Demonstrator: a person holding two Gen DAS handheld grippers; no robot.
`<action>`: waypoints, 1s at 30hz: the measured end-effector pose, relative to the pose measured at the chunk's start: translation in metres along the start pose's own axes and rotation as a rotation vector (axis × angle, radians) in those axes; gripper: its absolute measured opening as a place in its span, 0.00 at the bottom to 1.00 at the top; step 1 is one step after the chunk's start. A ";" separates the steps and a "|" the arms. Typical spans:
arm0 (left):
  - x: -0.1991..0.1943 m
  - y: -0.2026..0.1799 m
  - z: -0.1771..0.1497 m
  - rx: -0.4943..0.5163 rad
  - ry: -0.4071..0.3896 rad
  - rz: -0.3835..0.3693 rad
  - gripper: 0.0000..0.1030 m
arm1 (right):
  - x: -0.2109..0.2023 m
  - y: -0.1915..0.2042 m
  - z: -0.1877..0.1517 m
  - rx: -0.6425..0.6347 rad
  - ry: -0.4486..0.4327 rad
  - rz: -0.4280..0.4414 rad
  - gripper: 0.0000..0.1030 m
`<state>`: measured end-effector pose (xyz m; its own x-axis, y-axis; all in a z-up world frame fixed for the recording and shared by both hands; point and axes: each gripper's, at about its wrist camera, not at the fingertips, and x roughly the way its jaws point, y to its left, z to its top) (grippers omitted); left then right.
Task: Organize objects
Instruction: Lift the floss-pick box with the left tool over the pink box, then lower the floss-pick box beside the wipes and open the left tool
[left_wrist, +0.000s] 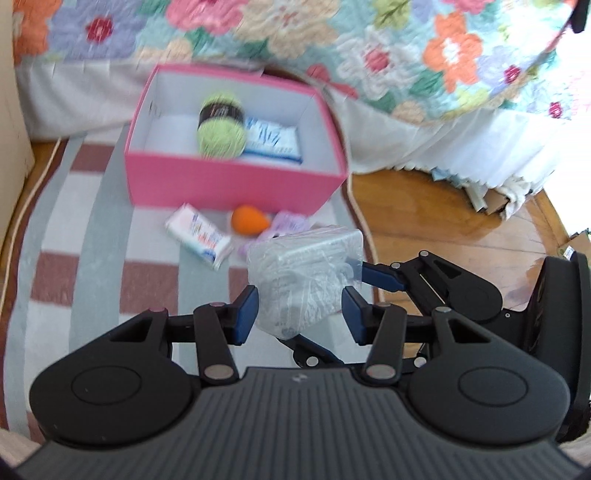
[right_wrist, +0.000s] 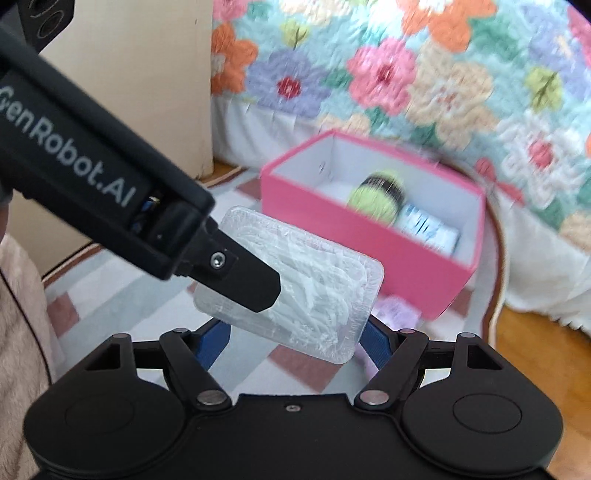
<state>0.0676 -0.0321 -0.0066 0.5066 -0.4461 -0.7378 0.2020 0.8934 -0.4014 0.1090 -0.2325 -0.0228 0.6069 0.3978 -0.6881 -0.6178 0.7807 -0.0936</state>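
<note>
Both grippers, left (left_wrist: 299, 314) and right (right_wrist: 295, 343), were clamped on one clear packet (left_wrist: 306, 273), jaws pinching it above the rug (left_wrist: 92, 240). Yarn (left_wrist: 221, 127) and a pack (left_wrist: 273, 142) were already boxed (left_wrist: 236, 184); soap box (left_wrist: 199, 234) and orange sponge (left_wrist: 248, 220) were left outside.

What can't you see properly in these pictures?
- Writing on the blue-and-white packet inside the pink cardboard box: left wrist view, motion blur.
- Contents of the clear plastic packet: right wrist view, crinkled wrap and the left hand-held gripper across it.
- The lilac item beside the orange egg-shaped sponge: left wrist view, half behind the clear packet.
</note>
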 end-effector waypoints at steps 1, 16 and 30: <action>-0.004 -0.003 0.005 0.007 -0.010 -0.005 0.47 | -0.003 -0.003 0.005 0.000 -0.010 -0.005 0.78; -0.003 -0.017 0.089 -0.001 -0.091 -0.047 0.47 | -0.007 -0.062 0.079 0.018 -0.037 -0.038 0.78; 0.135 0.036 0.168 -0.194 0.029 -0.053 0.47 | 0.099 -0.138 0.105 0.117 0.117 -0.011 0.71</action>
<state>0.2841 -0.0511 -0.0299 0.4744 -0.4962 -0.7271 0.0612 0.8426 -0.5351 0.3075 -0.2503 -0.0024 0.5467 0.3355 -0.7672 -0.5448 0.8383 -0.0215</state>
